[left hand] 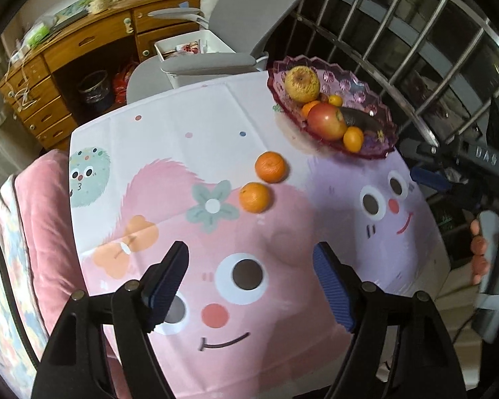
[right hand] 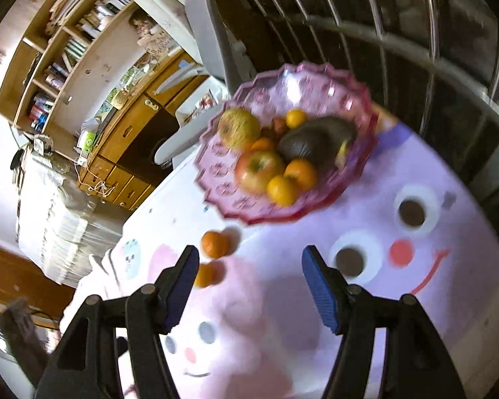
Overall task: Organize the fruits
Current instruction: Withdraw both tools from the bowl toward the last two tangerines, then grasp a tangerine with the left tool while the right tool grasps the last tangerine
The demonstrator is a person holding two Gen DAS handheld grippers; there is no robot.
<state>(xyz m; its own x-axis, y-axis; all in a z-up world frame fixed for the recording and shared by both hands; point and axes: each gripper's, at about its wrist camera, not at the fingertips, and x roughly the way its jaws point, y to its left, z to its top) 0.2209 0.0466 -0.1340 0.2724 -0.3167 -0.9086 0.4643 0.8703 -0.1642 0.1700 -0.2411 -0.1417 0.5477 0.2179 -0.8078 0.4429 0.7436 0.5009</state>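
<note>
Left gripper [left hand: 251, 282]: I see its jaws standing well apart with nothing between them; only the printed tablecloth [left hand: 183, 133] shows in the gap; it hangs above the pink cartoon face, near my edge of the table.
Right gripper [right hand: 248, 286]: jaws parted here too, a little narrower than the left by my eye, and empty; this view is blurred; the gripper points down at the lilac part of the cloth, short of the bowl.
Loose oranges: two lie on the cloth outside the bowl; the farther orange [left hand: 271, 167] and the nearer orange [left hand: 255, 197] sit just beside each other, perhaps touching, I cannot tell; both are well ahead of the left fingertips; in the right wrist view the nearer one is partly hidden behind the left-hand pad [right hand: 183, 286].
Fruit bowl [left hand: 387, 123]: pink, clear, scalloped rim; it stands at the far right corner of the table, near the window bars [left hand: 415, 33].
In the bowl: a yellowish apple [left hand: 302, 83], a red apple [left hand: 327, 121], several small oranges, and a dark, long fruit [left hand: 357, 118] I cannot name.
Other hand: fingers [left hand: 478, 249] around a grey handle at the right edge of the left wrist view.
Surroundings: grey chair [left hand: 249, 10] behind the table; wooden desk [left hand: 83, 46] beyond; pink cushion [left hand: 47, 216] at the left.
</note>
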